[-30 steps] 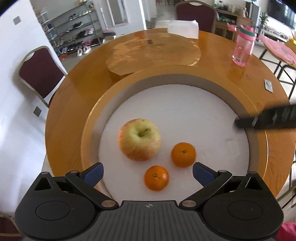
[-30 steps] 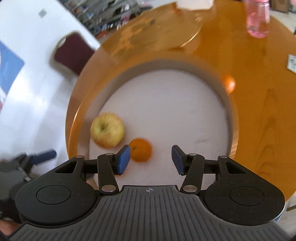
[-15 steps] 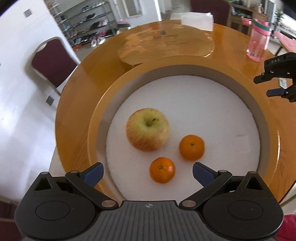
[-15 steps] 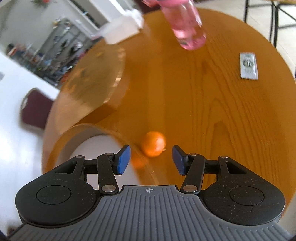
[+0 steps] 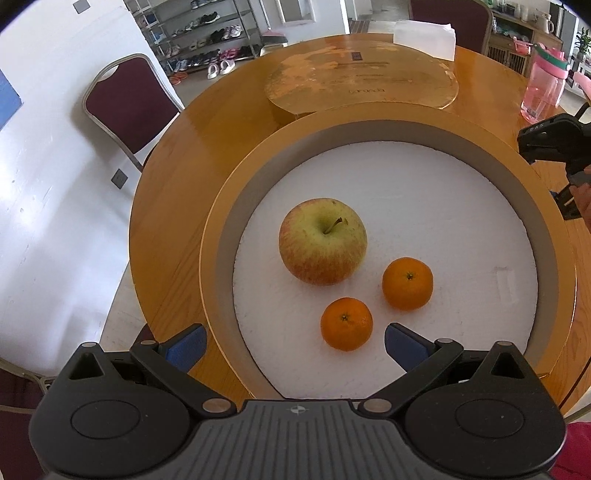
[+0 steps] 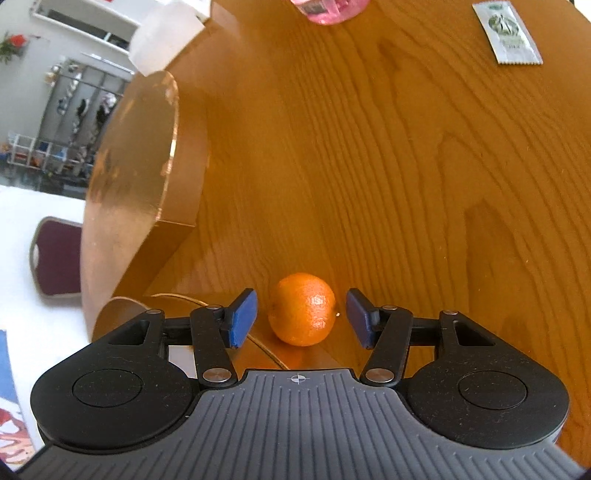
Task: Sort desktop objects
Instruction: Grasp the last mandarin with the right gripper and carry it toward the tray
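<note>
Right gripper (image 6: pixel 301 319) dropped around tangerine (image 6: pixel 302 309), fingers closing, untouched; left gripper (image 5: pixel 293 341) open.

Setting: home dining room, open to a living area.
Evidence:
- Round wooden table (image 5: pixel 166 206) with a raised turntable (image 5: pixel 362 81) at its centre.
- Maroon padded chairs (image 5: pixel 129 110) with metal frames, drawn up around the table.
- Open shoe rack (image 5: pixel 210 37) against the far wall, rows of shoes and slippers on it.
- Wooden sideboard (image 5: pixel 517 44) at far right, with a teapot and cups on top.
- Pink bottle (image 5: pixel 543 85), white napkins (image 5: pixel 424 37) and a sachet (image 6: pixel 511 31) on the table.
- White walls, with a socket (image 5: pixel 119 179).
</note>
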Demonstrator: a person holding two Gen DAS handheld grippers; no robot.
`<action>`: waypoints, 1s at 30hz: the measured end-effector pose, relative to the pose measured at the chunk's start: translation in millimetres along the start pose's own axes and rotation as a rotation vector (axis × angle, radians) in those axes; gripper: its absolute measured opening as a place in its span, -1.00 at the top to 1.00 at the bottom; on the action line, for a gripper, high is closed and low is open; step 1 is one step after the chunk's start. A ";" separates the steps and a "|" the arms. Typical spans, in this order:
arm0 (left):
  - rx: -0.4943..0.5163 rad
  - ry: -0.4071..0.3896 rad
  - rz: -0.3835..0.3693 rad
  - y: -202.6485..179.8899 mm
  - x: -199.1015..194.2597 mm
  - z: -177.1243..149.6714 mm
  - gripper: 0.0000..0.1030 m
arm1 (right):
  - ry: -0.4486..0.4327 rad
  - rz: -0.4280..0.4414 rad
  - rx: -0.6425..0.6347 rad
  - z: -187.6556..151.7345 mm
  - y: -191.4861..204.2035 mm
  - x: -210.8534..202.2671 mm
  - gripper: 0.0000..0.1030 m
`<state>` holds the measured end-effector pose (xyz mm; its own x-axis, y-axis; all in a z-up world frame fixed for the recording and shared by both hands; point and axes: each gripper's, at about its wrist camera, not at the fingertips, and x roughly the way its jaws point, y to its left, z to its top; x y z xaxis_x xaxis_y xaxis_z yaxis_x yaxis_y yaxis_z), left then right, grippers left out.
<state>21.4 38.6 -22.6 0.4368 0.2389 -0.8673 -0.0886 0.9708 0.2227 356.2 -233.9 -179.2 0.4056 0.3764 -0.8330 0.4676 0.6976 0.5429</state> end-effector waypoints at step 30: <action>-0.014 -0.041 -0.083 24.2 0.2 -15.2 -0.99 | 0.038 -0.018 -0.619 -163.0 67.5 -65.7 0.19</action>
<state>5.7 62.4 -24.2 0.4798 0.1565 -0.8633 -0.0626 0.9876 0.1442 233.2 -112.1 -105.2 0.3681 0.3746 -0.8510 -0.0731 0.9241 0.3752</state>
